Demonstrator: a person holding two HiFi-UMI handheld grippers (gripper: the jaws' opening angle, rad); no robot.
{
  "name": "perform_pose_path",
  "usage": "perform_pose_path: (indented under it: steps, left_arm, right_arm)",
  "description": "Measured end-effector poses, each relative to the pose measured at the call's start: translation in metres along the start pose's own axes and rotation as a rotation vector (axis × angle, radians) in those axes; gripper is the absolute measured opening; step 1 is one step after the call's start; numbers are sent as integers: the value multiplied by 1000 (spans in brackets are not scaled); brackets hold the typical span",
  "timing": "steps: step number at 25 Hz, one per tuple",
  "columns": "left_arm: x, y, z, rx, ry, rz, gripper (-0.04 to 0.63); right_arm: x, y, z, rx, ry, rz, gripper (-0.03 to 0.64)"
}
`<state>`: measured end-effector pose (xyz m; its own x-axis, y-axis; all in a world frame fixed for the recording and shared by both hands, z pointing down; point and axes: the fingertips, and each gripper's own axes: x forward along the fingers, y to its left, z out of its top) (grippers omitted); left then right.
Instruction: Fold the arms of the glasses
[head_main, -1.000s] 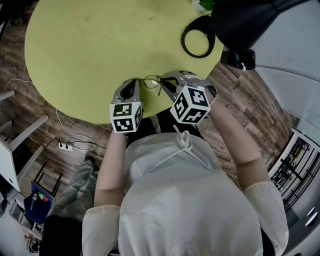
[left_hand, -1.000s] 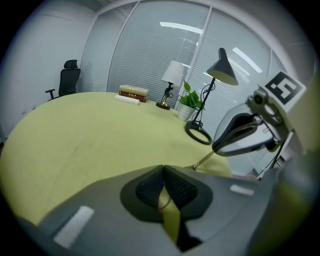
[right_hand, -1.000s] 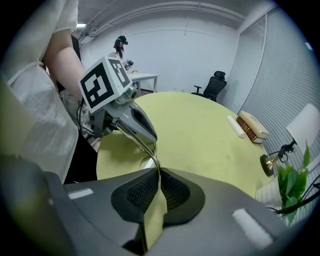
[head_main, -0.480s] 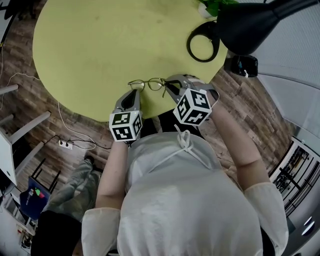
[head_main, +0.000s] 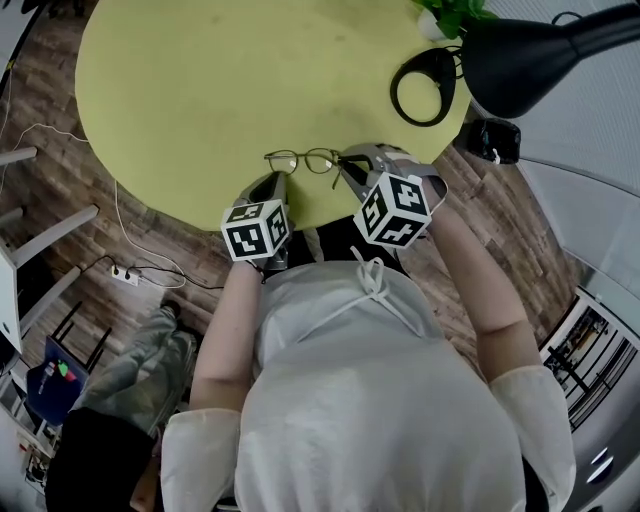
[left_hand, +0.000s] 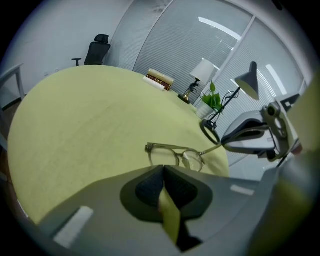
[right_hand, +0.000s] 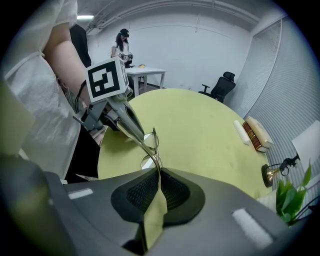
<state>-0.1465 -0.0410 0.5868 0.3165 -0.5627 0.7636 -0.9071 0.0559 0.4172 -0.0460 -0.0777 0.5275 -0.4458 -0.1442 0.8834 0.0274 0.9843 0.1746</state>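
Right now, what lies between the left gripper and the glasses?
Only a sliver of bare table shows between the left gripper and the glasses, in the head view.

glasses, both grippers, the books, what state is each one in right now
glasses, one arm unfolded and clamped; the other arm unclear
right gripper, shut on that unfolded arm
left gripper, shut, nothing between its jaws
books, closed, stacked
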Motion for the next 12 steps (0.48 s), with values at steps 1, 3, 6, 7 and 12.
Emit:
perform_pose_path:
  steps: [1, 3, 6, 7, 12]
  left_arm:
    - [-1, 1, 0, -1, -1, -2, 6]
    - [-2, 1, -1, -3, -2, 0, 6]
    - [-1, 0, -2, 4, -5, -3, 6]
    - [-1, 0, -2, 5, -7, -9, 6]
    - [-3, 0, -2, -2, -9, -34, 6]
  right_arm:
    - [1, 1, 1, -9, 12, 0, 14]
    - [2, 2, 4, -25, 36, 1, 14]
    - [5, 3, 7, -58, 75, 2, 14]
    - [7, 4, 7, -72, 88, 3, 14]
    - [16, 3, 18, -105, 113, 23, 15]
